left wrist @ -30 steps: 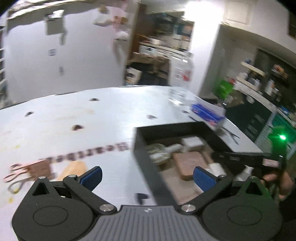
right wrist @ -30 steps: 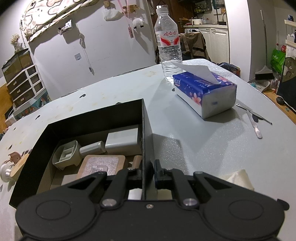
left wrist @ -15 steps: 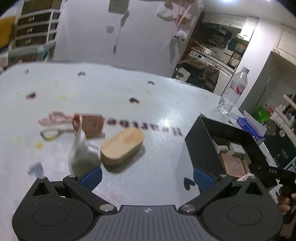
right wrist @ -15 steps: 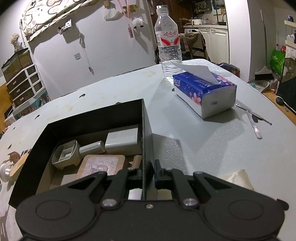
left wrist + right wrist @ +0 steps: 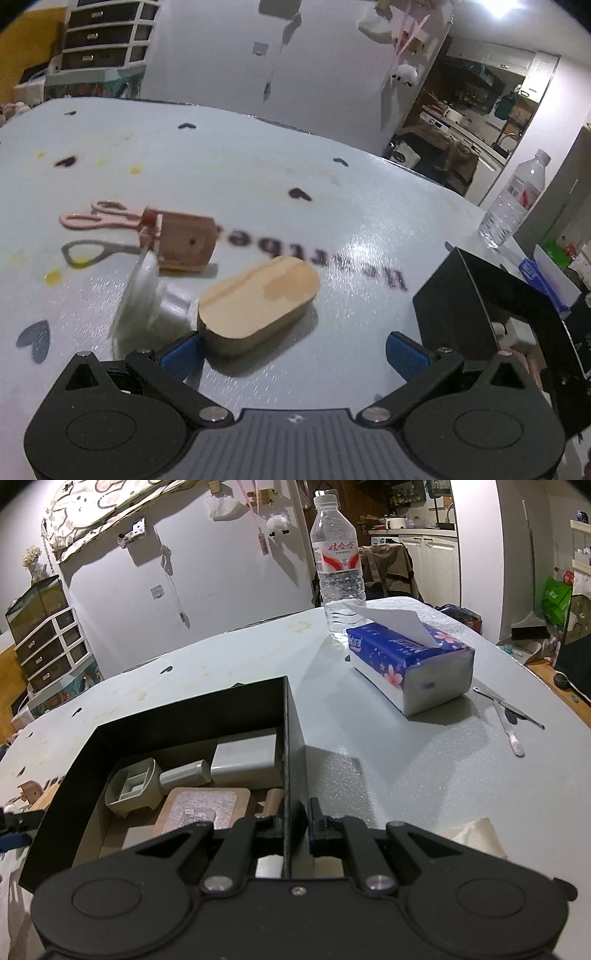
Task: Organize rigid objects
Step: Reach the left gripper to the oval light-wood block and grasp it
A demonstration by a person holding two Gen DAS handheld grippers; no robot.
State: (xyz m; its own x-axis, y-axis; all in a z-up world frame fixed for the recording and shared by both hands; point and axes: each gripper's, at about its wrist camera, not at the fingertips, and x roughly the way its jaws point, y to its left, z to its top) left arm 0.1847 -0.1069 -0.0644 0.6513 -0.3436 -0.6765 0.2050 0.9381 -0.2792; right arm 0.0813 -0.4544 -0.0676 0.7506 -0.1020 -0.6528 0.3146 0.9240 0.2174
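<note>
Two grippers show, one in each view. The left gripper hangs low over the white counter with its two blue fingers wide apart and nothing between them. Just ahead of it lie three loose things close together: one oval wood block, one white suction cup and one small brown hook block. The wood block lies just beside the left finger, and the cup leans against the block's near end. The hook block sits a little farther back, with one pink clip sticking out from it. The right gripper has its two fingers squeezed together on the right wall of one black box, one finger inside and one outside. The box stands on the counter, to the right of the three loose things. In the box I count at least five things: one grey scoop, one grey tube, one grey flat block, one pink square pad and one small tan peg. Right of the box stand one blue tissue pack and one water bottle behind it. Two thin metal tools lie crossed near the right edge, and one crumpled white tissue lies near the right gripper.
</note>
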